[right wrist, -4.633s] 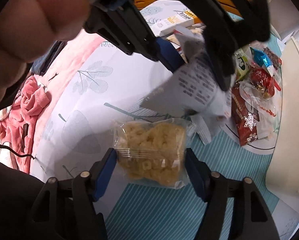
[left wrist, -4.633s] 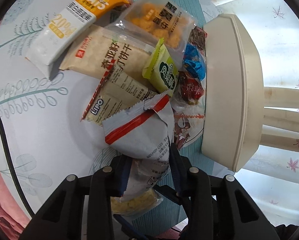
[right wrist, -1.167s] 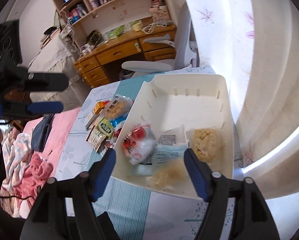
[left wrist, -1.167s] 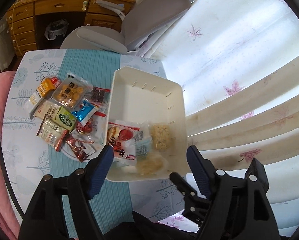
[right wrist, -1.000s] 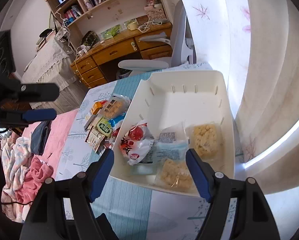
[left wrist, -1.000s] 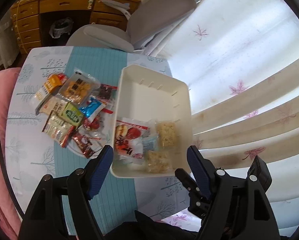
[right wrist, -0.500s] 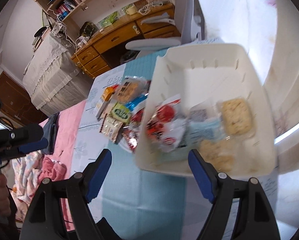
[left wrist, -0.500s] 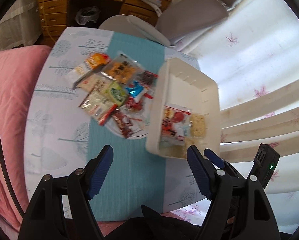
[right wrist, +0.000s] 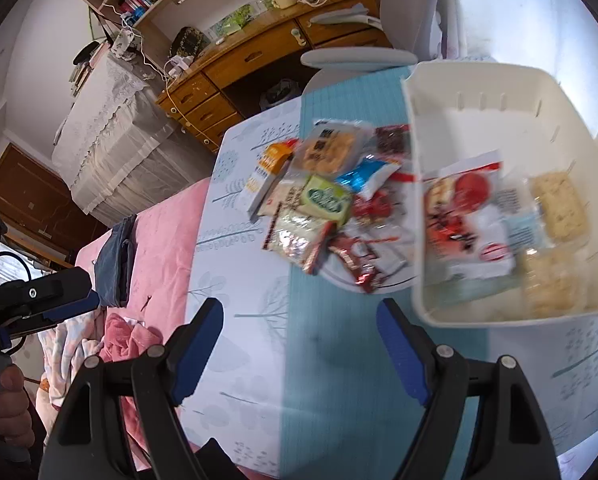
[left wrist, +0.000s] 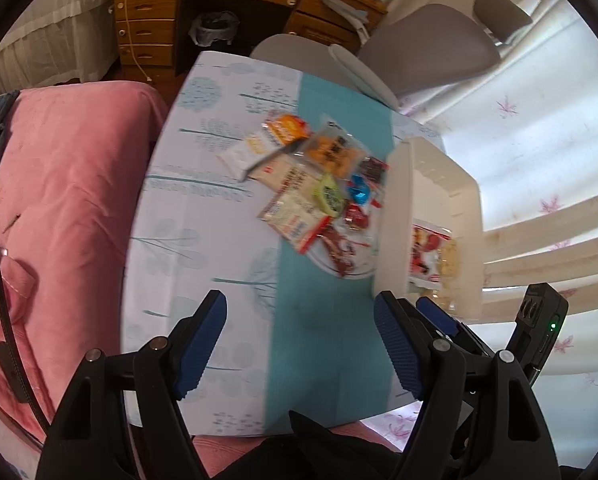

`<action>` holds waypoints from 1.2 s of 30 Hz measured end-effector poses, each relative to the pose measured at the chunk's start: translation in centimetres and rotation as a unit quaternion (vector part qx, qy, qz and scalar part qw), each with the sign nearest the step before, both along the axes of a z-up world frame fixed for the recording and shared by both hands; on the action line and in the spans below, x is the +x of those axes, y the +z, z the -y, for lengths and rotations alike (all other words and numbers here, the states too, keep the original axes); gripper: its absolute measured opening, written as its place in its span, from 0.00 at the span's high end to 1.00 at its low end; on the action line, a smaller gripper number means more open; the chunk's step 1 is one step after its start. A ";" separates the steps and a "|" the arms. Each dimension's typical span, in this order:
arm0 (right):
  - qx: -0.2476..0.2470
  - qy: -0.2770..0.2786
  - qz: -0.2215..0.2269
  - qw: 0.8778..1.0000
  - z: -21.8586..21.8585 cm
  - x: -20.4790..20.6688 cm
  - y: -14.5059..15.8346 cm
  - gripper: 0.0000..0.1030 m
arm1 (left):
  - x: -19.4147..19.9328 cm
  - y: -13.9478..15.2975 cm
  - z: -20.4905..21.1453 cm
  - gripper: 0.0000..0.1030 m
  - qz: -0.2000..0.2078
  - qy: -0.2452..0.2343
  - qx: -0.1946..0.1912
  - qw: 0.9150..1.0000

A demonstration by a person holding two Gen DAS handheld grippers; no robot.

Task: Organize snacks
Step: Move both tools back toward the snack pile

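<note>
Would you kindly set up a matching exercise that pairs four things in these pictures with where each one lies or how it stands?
Things:
1. green packet
2. red-and-white bag
3. right gripper
4. orange-topped box

Places or states:
A. inside the white bin
B. at the far left edge of the snack pile
C. in the middle of the pile, lying on other packets
D. jaws open, nothing between them

Pairs: 1-C, 2-A, 3-D, 4-B
</note>
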State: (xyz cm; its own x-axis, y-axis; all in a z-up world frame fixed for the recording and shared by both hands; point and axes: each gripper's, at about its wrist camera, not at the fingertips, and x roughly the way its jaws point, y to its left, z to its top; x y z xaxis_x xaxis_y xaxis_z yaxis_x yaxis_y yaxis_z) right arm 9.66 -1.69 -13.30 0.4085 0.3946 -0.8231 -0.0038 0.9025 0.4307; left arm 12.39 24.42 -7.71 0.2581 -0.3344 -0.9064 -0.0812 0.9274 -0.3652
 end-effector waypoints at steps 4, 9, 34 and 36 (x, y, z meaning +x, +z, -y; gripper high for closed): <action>0.004 -0.011 -0.011 1.000 -2.5 0.4 -0.8 0.23 | 1.1 -0.5 -2.6 0.27 0.001 -0.008 0.006 1.000; 0.002 -0.037 -0.024 0.999 -5.0 1.2 -1.9 0.23 | 3.6 -1.3 -4.8 0.27 0.007 -0.039 0.023 0.999; -0.214 0.090 0.074 0.970 -11.4 6.6 -5.6 0.23 | 17.6 -9.8 -0.7 0.27 0.015 -0.149 0.066 0.987; -0.230 0.108 0.079 0.964 -11.8 7.1 -6.3 0.23 | 18.5 -10.8 0.2 0.27 0.019 -0.158 0.073 0.985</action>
State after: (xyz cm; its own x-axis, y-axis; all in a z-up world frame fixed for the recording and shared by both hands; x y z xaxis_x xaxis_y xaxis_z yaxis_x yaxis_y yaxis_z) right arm 16.76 10.08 -19.59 0.4918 0.0922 -0.8658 -0.2460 0.9686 -0.0366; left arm 30.89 24.23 -18.52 0.1964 -0.2696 -0.9427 0.2303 0.9472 -0.2229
